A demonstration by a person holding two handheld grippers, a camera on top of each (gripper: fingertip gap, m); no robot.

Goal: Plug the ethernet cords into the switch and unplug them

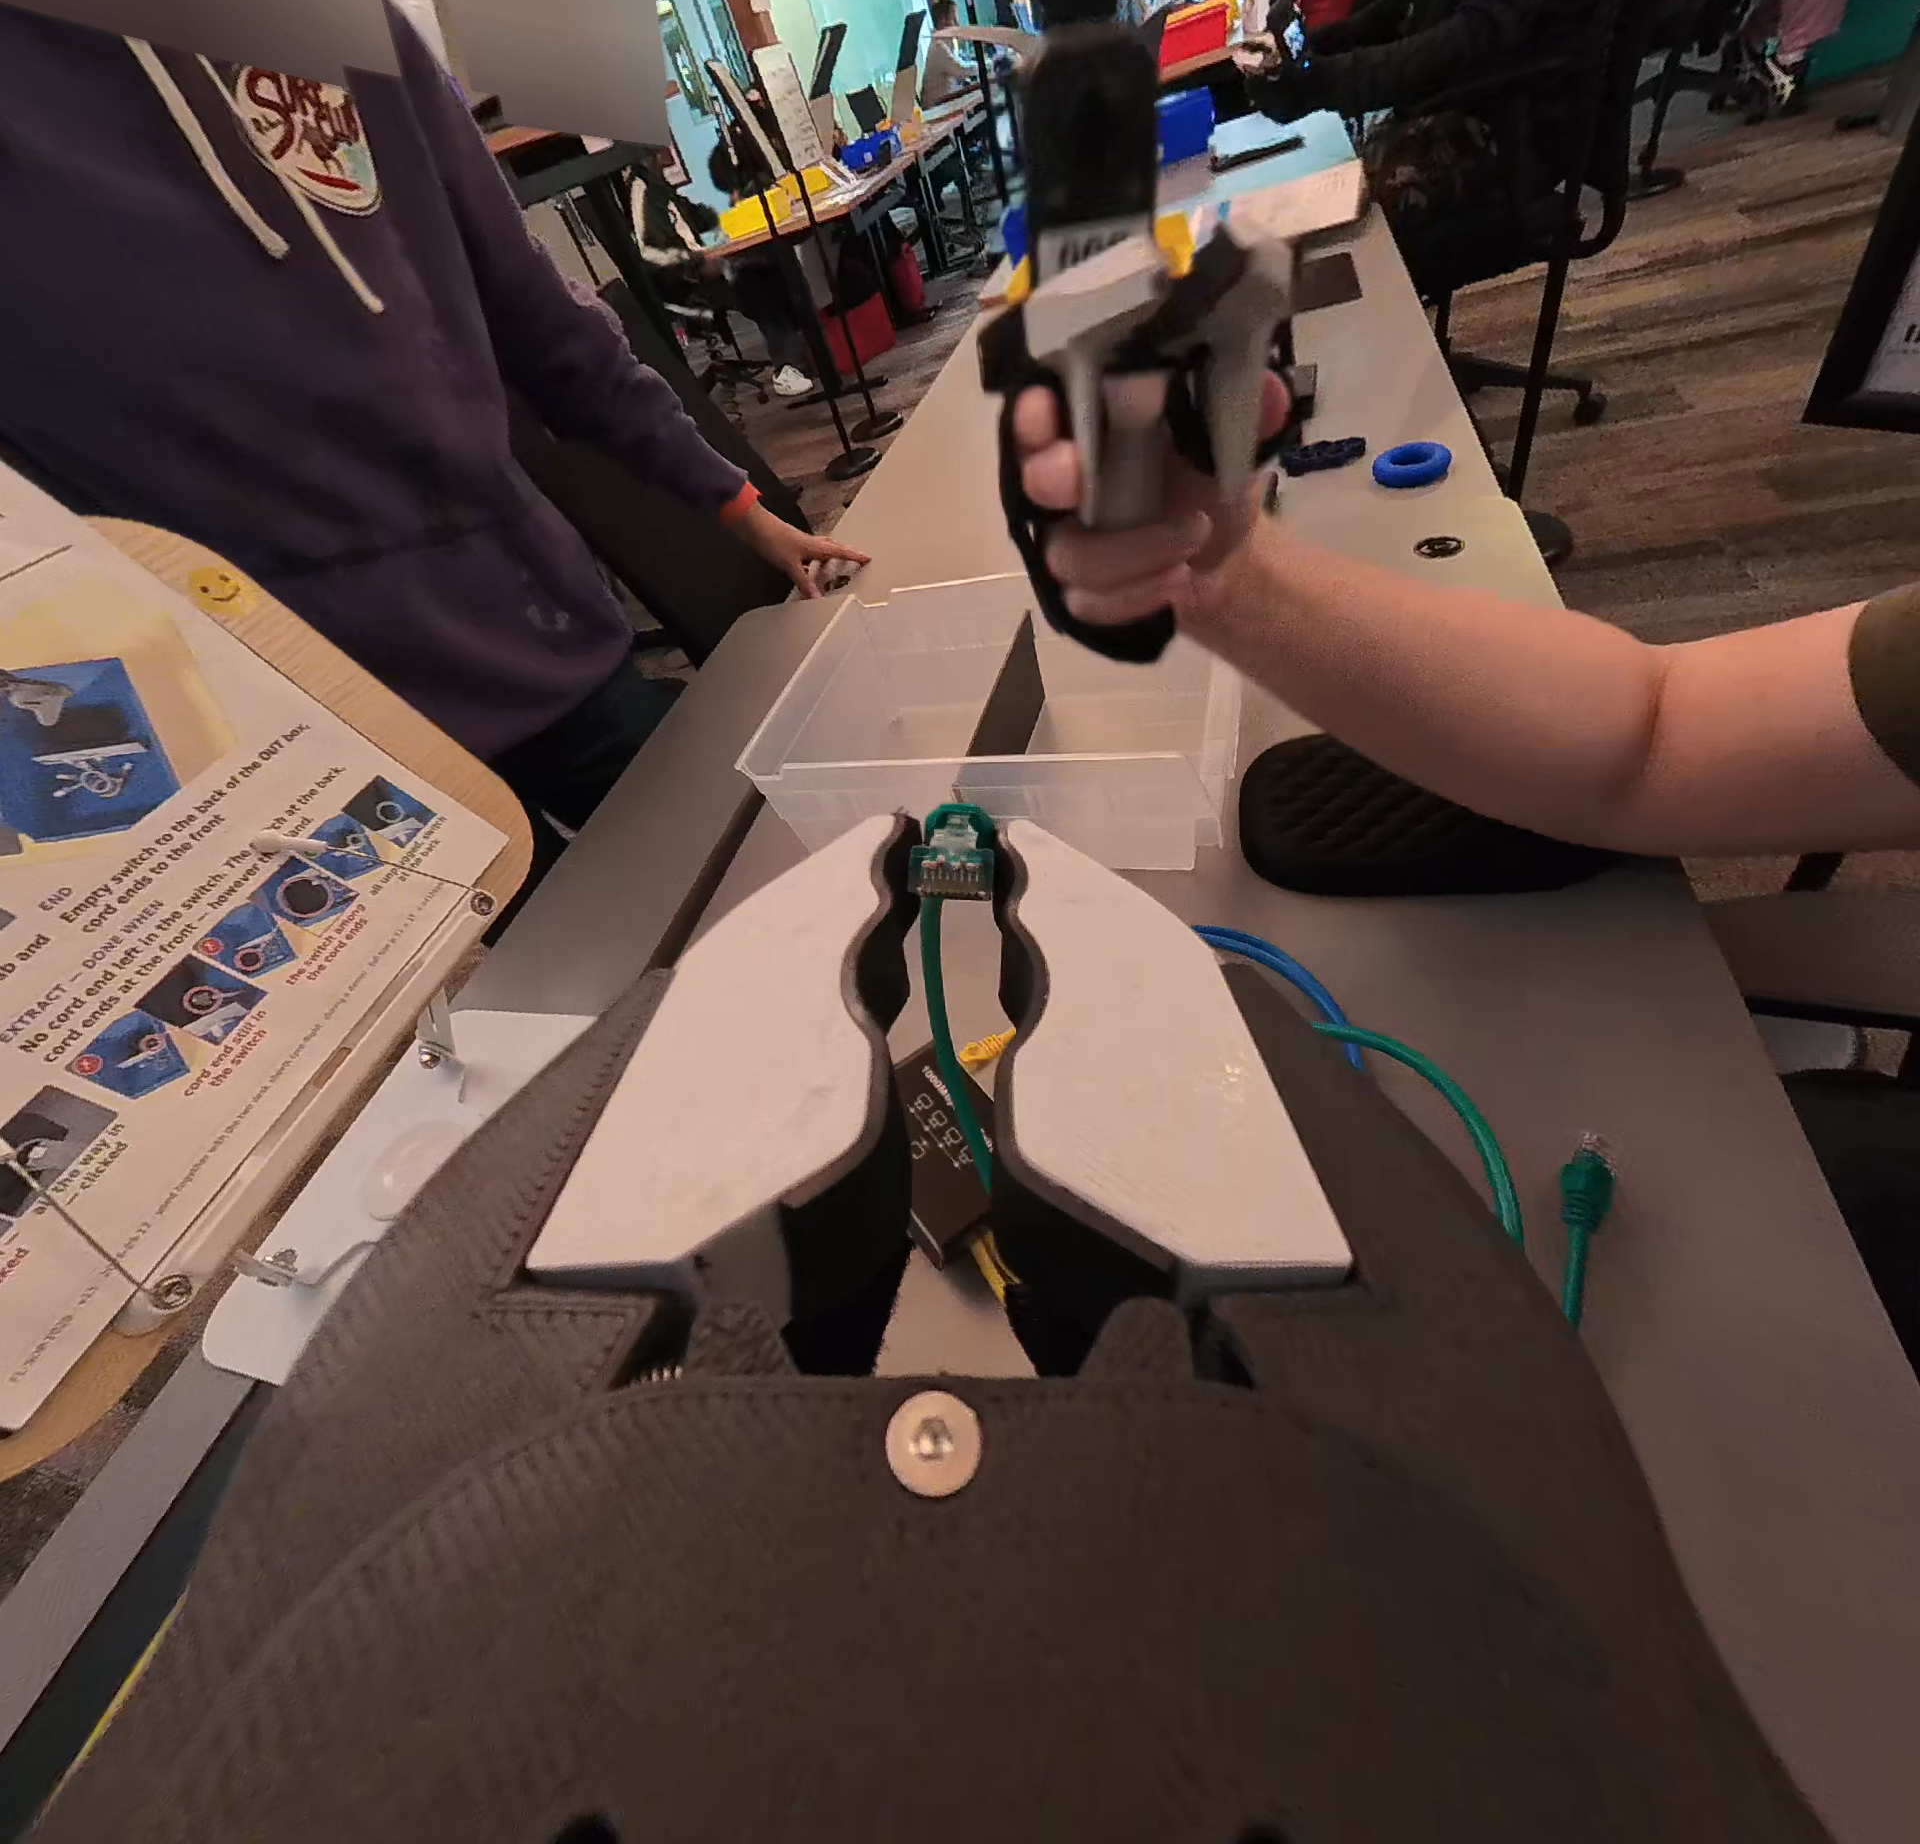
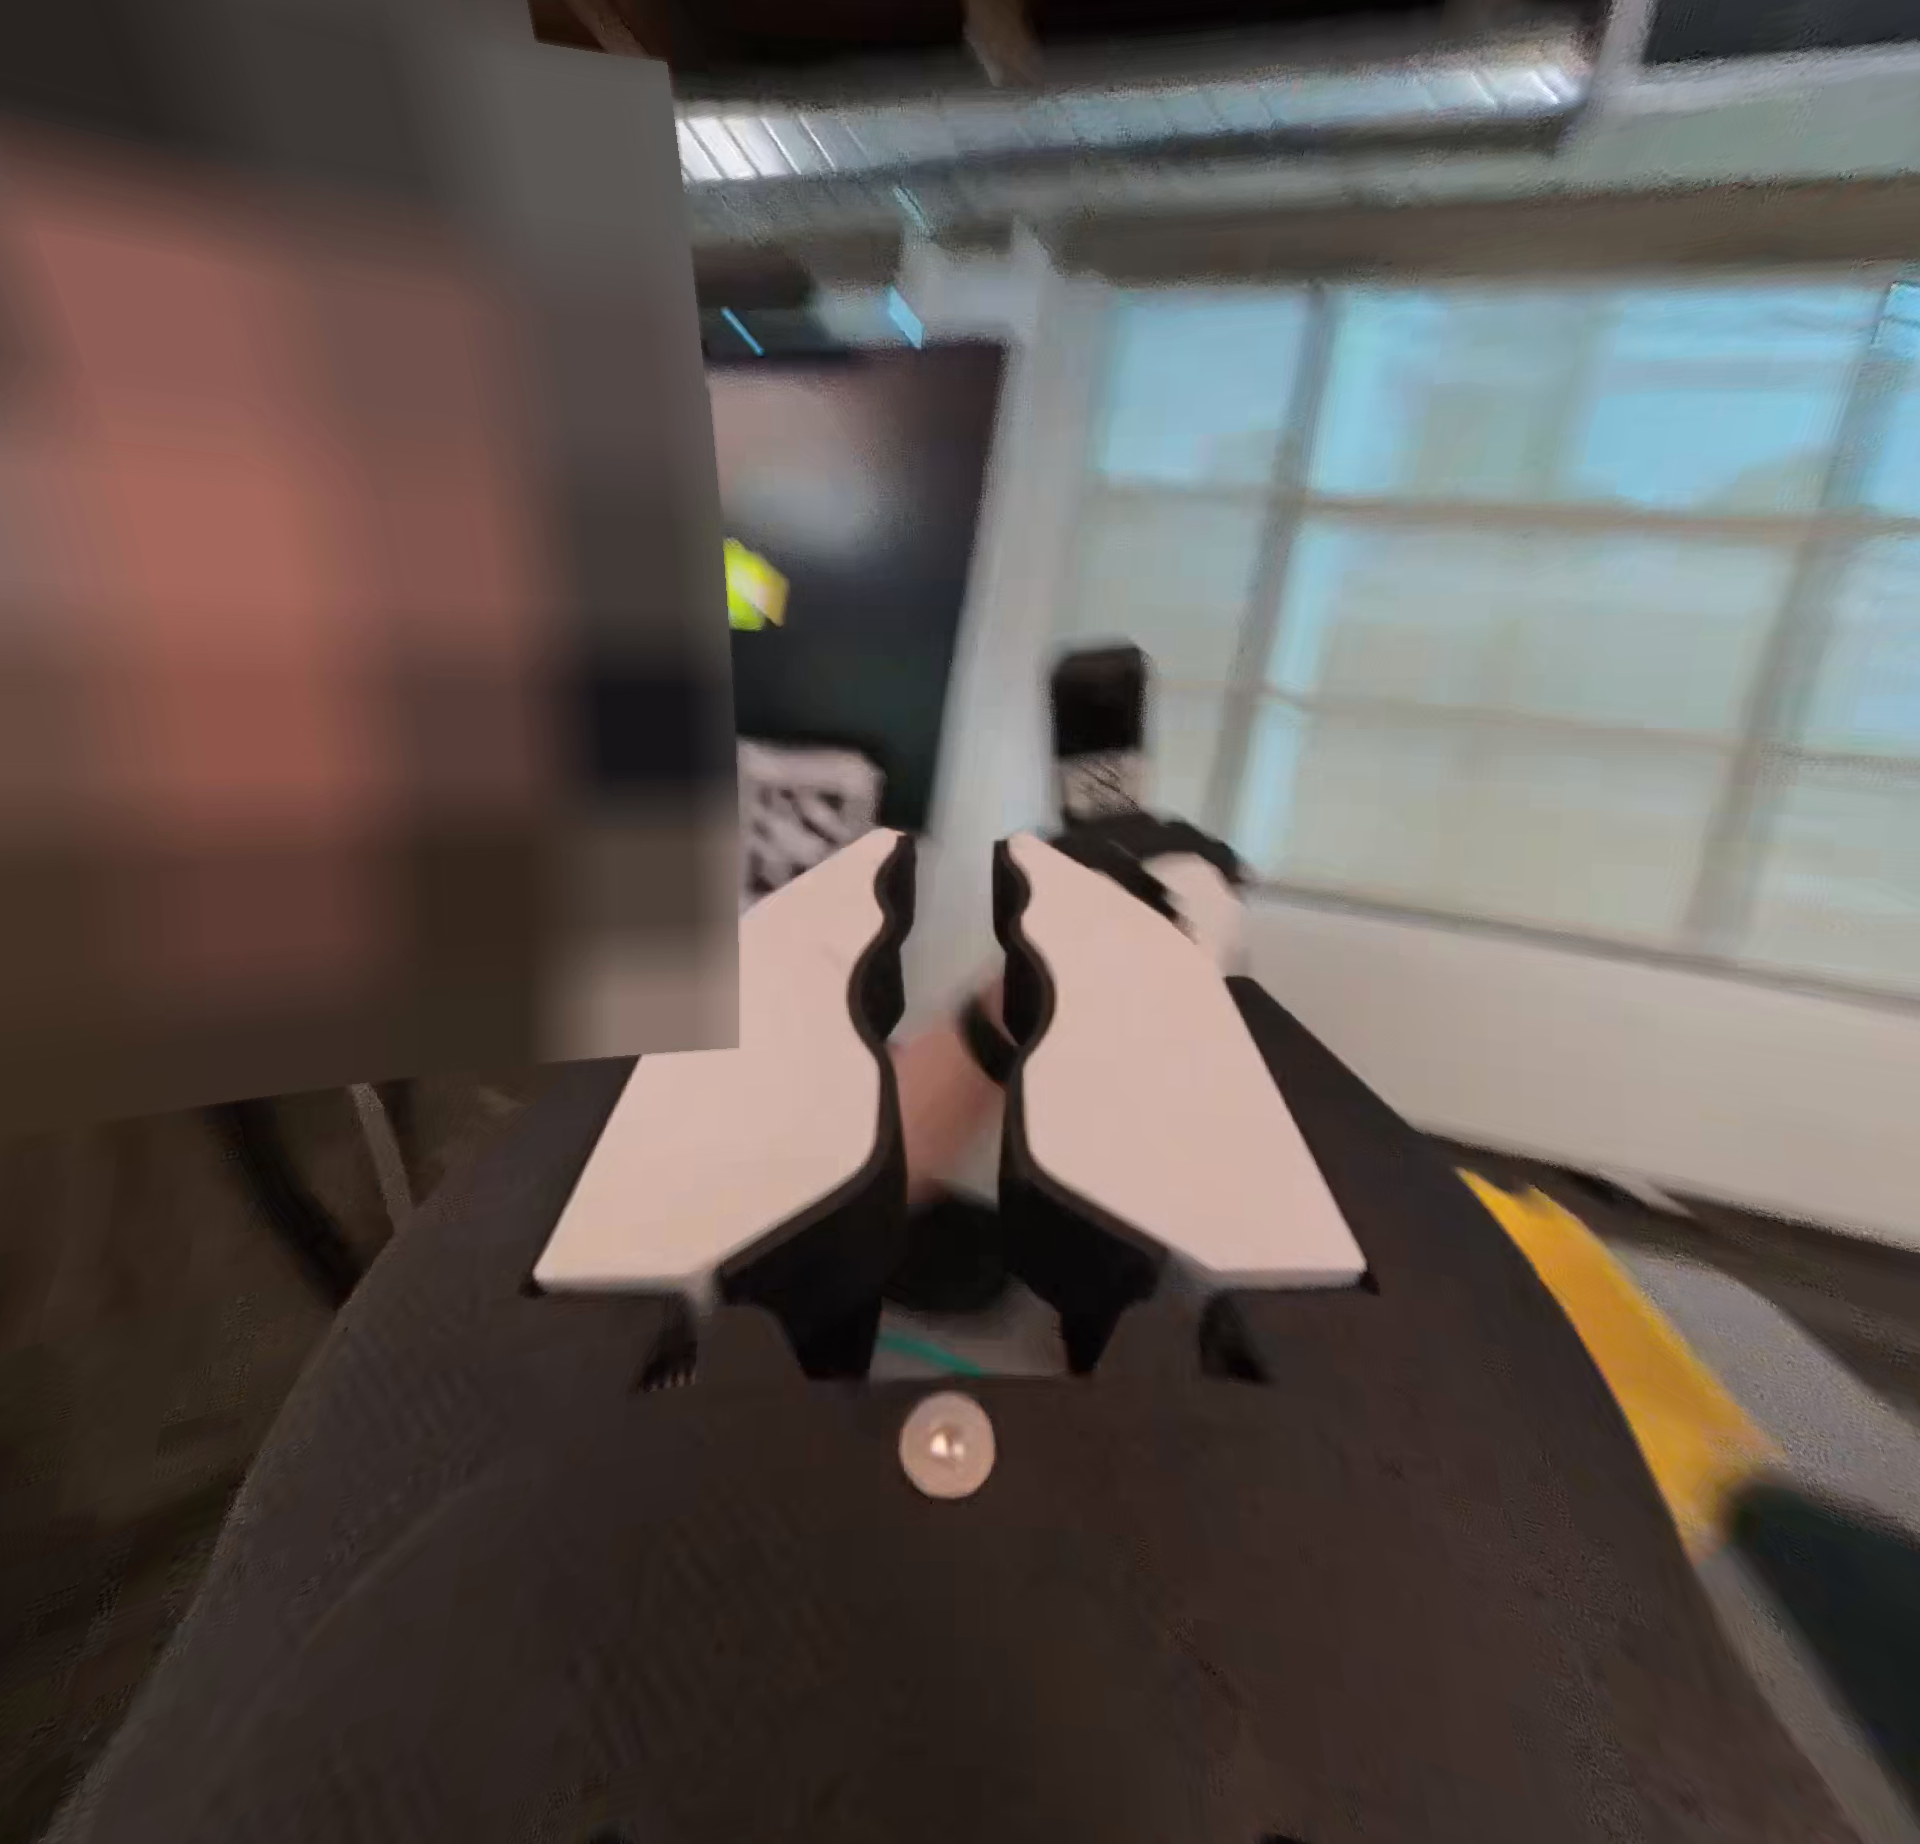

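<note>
My left gripper (image 1: 951,859) is shut on the green ethernet plug (image 1: 949,856) and holds it above the grey table (image 1: 1558,1015), with its green cord (image 1: 940,1005) hanging down between the fingers. Below it lies the small black switch (image 1: 940,1160) with a yellow cord (image 1: 992,1269) at it and a yellow plug (image 1: 987,1046) beside it. The green cord's other plug (image 1: 1584,1186) lies loose on the table to the right. A blue cord (image 1: 1288,973) loops behind. My right gripper (image 2: 954,859) is raised, points at the room, and is empty with a narrow gap between its fingers.
A clear plastic bin (image 1: 1122,745) with a black divider stands just beyond the plug. A person in a purple hoodie (image 1: 312,392) stands at the left, next to an instruction sheet (image 1: 208,963). A black chair armrest (image 1: 1382,818) and a blue ring (image 1: 1411,464) are at the right.
</note>
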